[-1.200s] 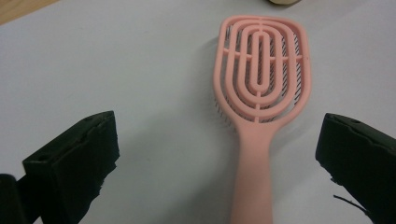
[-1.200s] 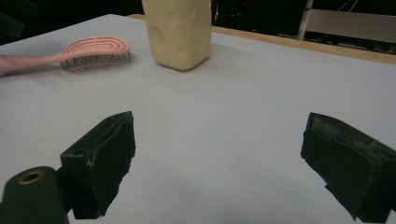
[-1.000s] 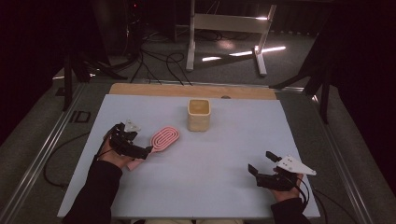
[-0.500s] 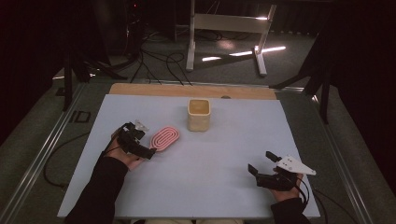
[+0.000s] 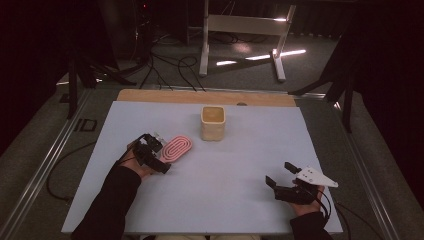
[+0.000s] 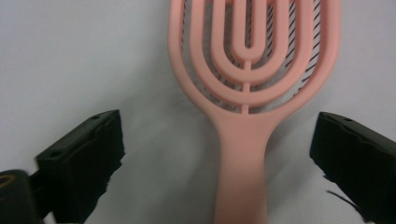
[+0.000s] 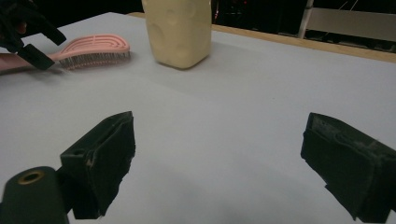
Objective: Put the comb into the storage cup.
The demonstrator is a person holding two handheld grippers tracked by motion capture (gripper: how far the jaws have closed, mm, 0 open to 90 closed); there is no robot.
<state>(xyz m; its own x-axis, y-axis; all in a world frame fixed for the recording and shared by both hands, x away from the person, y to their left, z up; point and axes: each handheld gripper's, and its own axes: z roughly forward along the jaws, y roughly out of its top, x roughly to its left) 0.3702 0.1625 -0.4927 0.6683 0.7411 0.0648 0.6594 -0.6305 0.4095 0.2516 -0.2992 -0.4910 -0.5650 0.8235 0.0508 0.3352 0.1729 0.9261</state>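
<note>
Left gripper (image 6: 219, 154) straddles the brush handle, jaws wide and just starting to close.

One pink hairbrush (image 5: 176, 148) lies flat on the table (image 5: 240, 170), its length running straight ahead between those jaws, untouched. One cream cup (image 5: 213, 122) stands beyond. The right gripper (image 5: 282, 175) waits open, holding nothing, well apart.

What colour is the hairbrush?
The hairbrush is pink, clearest in the left gripper view.

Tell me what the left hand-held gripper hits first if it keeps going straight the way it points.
The pink hairbrush: its handle lies between the open jaws of the left hand-held gripper, untouched, with the head just ahead. Depth to the handle is unclear.
</note>
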